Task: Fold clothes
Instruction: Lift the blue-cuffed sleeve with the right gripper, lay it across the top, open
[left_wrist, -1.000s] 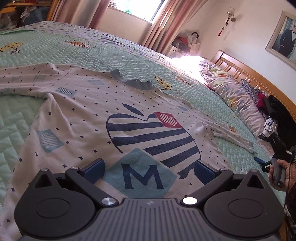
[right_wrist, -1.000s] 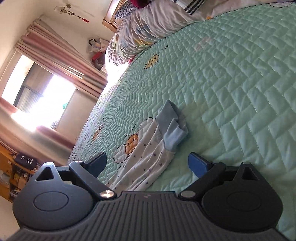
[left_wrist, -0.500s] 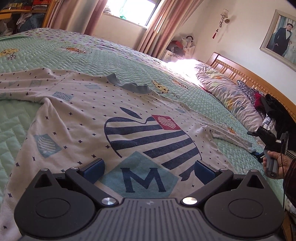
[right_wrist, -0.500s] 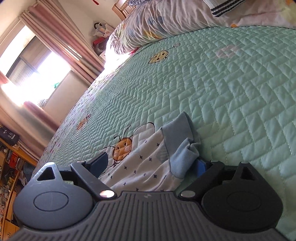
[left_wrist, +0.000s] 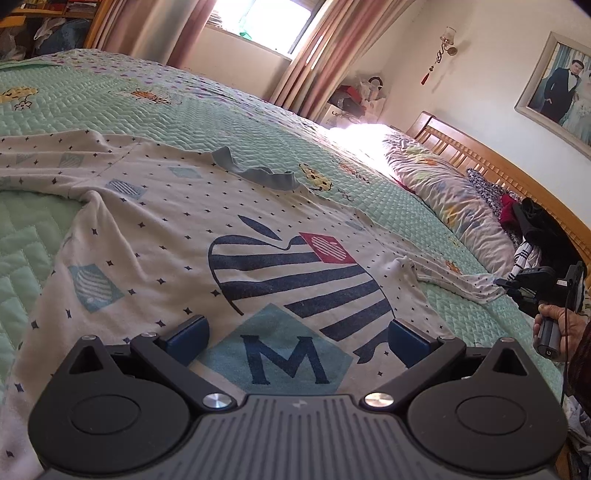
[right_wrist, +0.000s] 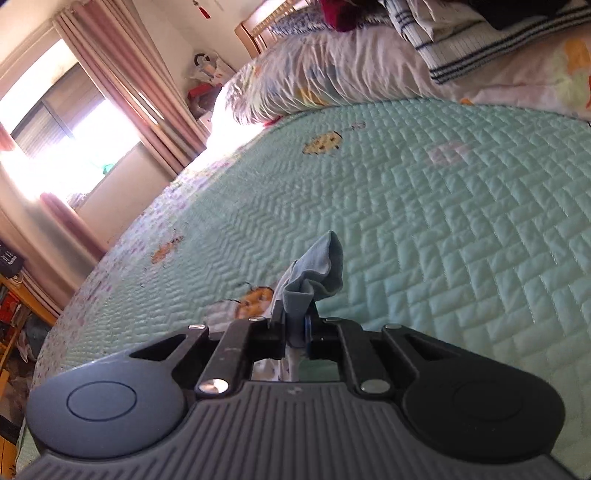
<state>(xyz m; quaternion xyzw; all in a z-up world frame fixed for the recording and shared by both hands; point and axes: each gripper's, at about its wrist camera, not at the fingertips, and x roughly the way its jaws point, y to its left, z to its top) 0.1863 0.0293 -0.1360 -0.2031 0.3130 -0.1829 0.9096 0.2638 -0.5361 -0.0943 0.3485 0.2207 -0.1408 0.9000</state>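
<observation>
right gripper (right_wrist: 295, 325) pinching sleeve cuff (right_wrist: 314, 273), shirt (left_wrist: 184, 240) flat

The right tongs (right_wrist: 295, 325) have just been closing and pinch the blue sleeve cuff (right_wrist: 314, 273) over the green quilt (right_wrist: 443, 221); pillow (right_wrist: 332, 81) at twelve o'clock.

Your shirt (left_wrist: 177, 236) lies spread flat on the bed (left_wrist: 110, 107), its collar toward the far edge by the window (left_wrist: 258, 22). Your left claw (left_wrist: 295, 334) hovers over its near hem, jaws apart. One sleeve (left_wrist: 450, 278) runs toward the headboard (left_wrist: 491, 166) end, where pillows (left_wrist: 454, 206) lie; your right claw (right_wrist: 295, 326) has just closed on its cuff (right_wrist: 314, 273).
</observation>
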